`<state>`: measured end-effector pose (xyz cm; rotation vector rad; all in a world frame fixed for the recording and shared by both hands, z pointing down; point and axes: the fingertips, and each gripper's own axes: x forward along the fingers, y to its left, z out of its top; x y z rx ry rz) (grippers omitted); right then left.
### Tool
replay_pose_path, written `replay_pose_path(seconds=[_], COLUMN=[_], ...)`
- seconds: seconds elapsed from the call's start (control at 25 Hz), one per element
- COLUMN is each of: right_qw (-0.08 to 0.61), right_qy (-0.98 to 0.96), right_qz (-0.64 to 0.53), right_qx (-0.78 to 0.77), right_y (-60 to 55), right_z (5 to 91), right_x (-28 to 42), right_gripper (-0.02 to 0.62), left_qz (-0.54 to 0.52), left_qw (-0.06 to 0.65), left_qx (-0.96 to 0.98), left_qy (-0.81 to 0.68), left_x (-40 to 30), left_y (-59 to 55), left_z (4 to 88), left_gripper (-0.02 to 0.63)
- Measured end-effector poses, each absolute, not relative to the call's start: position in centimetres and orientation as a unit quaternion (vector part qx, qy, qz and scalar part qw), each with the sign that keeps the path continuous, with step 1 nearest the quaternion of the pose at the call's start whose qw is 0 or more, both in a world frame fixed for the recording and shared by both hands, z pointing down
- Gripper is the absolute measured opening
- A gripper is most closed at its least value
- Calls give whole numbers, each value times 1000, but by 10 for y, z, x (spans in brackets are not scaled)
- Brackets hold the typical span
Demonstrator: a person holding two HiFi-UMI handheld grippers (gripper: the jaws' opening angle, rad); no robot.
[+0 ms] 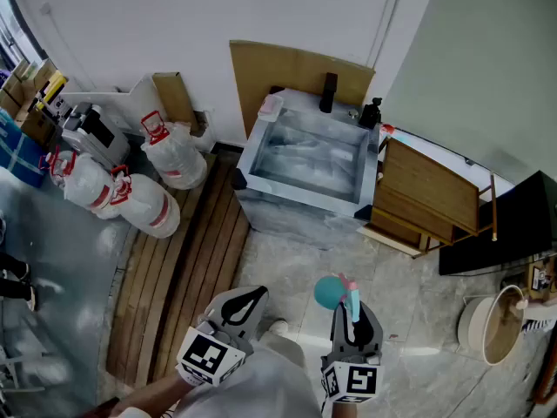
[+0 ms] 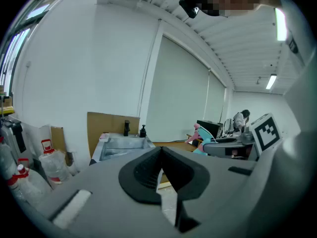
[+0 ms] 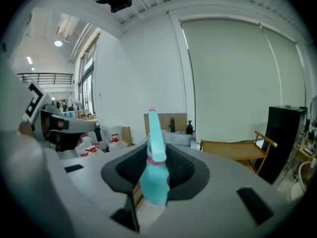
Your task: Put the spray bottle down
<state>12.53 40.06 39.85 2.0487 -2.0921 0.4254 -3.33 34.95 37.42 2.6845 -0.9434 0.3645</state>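
Observation:
A teal spray bottle [image 3: 154, 175] with a pink collar and pink nozzle tip stands upright between the jaws of my right gripper [image 3: 157, 168], which is shut on its body. From the head view the bottle [image 1: 333, 293] shows as a teal round with a pink tip just ahead of the right gripper [image 1: 352, 316], low in the middle of the picture. My left gripper [image 1: 246, 306] hovers to its left, shut with nothing in it; in the left gripper view its pads [image 2: 160, 176] meet, and the bottle's head [image 2: 199, 131] shows to the right.
A metal sink basin [image 1: 306, 157] with a black tap stands ahead against the wall, cardboard behind it. A wooden rack [image 1: 421, 200] sits to its right, then a black cabinet [image 1: 513, 225] and a round bin [image 1: 493, 326]. Large water bottles [image 1: 130, 194] lie left of wooden floor slats [image 1: 185, 273].

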Motion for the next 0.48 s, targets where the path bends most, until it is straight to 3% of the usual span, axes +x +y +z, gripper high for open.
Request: replay_pose_path(seconds=[0.48], right_qw=[83], right_qy=[-711], right_qz=[105], right_qx=[690], right_y=[407], right_z=[368], right_x=[59], right_gripper=[110], left_qz=[103], left_qw=[116], left_qx=[934], left_qy=[-323], left_x=[-92], left_y=[357], left_z=[365], left_gripper=[5])
